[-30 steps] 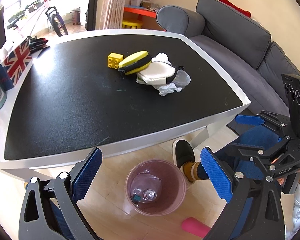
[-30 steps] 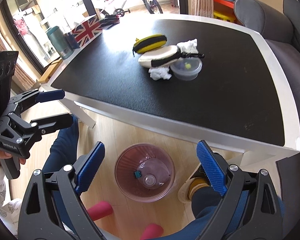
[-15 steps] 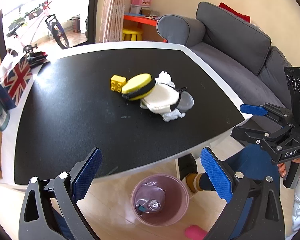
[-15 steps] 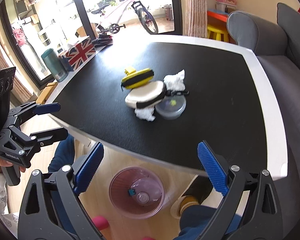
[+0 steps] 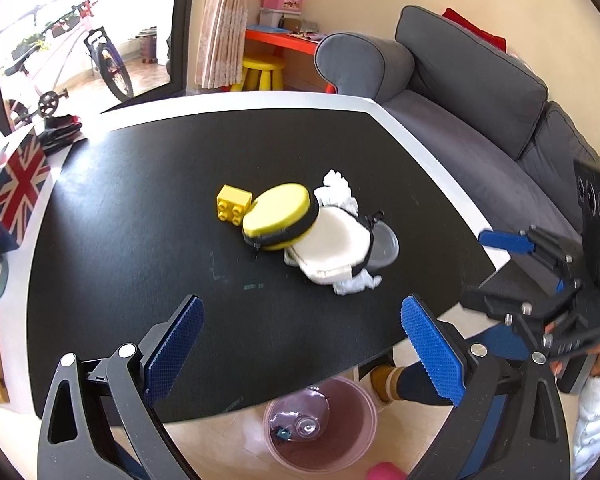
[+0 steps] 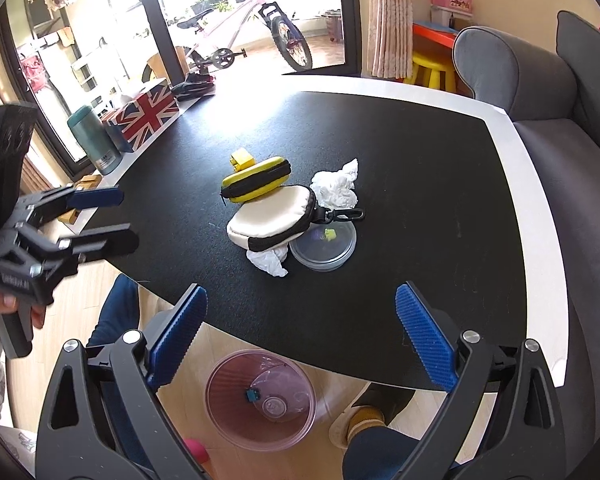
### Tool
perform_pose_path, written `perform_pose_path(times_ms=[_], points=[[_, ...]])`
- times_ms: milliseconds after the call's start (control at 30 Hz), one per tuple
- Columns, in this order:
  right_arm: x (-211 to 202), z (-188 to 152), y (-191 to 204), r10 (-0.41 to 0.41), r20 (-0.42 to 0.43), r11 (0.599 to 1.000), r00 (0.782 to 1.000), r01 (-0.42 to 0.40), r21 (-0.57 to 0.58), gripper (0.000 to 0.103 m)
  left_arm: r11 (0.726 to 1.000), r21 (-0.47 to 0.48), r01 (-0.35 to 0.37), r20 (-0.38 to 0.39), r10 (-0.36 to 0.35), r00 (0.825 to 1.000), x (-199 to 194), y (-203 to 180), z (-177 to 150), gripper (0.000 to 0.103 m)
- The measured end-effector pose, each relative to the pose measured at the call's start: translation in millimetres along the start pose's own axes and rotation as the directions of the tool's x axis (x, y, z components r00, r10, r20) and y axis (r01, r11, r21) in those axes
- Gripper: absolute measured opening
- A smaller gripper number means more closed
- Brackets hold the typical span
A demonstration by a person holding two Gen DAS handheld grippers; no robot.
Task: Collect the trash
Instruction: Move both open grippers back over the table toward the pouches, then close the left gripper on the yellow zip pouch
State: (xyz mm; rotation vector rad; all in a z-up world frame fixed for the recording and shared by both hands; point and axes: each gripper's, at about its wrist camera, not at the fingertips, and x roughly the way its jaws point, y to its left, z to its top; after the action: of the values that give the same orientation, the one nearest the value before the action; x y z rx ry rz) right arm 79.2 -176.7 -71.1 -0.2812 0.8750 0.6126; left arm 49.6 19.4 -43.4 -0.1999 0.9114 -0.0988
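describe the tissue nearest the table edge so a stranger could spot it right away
On the black table, find the small pile of things in the middle. At its near side a cream pouch lies partly on a clear round lid. The crumpled white tissue pokes out from under that pouch, on the side towards the pink bin; the other tissue wad lies behind the pouch.
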Motion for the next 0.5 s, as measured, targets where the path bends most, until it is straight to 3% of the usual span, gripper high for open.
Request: perform_pose_path(times_ms=[500], points=[[15, 1, -6, 0.005, -0.025, 1.0, 1.0, -0.005, 0.013, 0.094, 0.997, -0.076, 0.022, -0.082, -0.028, 0.996, 62, 20, 53, 0.095]])
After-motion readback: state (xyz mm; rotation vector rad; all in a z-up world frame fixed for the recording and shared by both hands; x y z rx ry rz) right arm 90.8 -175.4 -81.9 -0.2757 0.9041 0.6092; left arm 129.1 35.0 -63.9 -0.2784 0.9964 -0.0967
